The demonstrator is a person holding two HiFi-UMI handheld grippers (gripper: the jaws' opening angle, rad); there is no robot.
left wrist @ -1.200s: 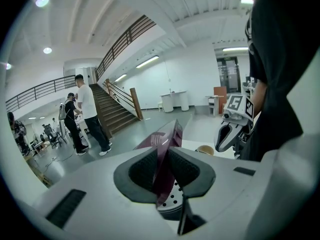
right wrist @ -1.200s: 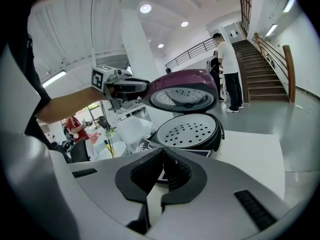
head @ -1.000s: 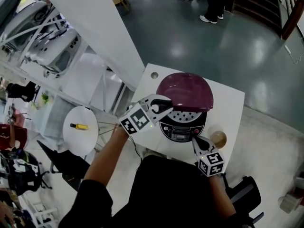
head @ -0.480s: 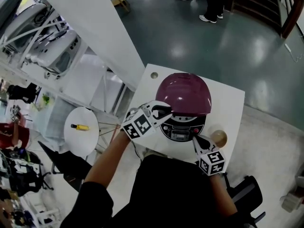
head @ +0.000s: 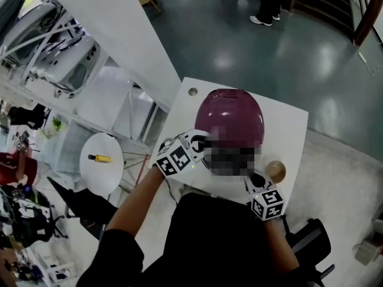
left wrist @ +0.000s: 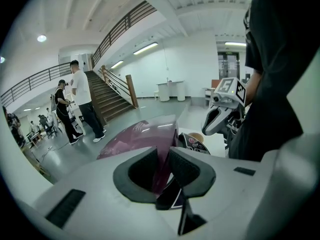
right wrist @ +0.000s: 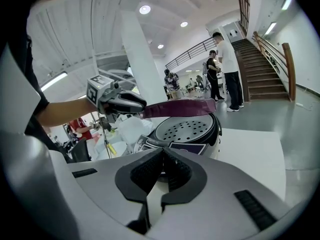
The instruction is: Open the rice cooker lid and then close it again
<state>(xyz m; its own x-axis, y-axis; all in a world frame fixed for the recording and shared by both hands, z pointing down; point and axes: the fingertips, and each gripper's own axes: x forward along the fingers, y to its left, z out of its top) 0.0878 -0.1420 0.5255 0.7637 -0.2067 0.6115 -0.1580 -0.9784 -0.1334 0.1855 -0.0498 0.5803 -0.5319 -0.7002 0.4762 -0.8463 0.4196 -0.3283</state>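
1. At the far left of the head view, a small round side table (head: 90,175) carries a yellow item (head: 100,158) that is too small to identify.
2. Your left gripper (head: 202,141) (left wrist: 162,159) has its jaws drawn close on the front rim of the purple lid (head: 230,115) (left wrist: 140,139). The left gripper view shows that rim pinched between the pads.
3. The rice cooker (right wrist: 215,136) stands on the white table (head: 290,133). Its front is blurred in the head view, so you cannot read the lid's height there. The right gripper view shows the lid (right wrist: 185,106) raised clear of the body, with the left gripper (right wrist: 132,105) at its edge.
4. A grey perforated plate (right wrist: 187,129) fills the cooker's mouth. Whatever lies beneath it is hidden.
5. Your right gripper (head: 254,177) (right wrist: 162,166) has its jaws pressed together on nothing. It sits low, just in front of the cooker's right front corner.
6. A round tan object (head: 276,172) sits on the table just beside that gripper. The right gripper view does not show it.
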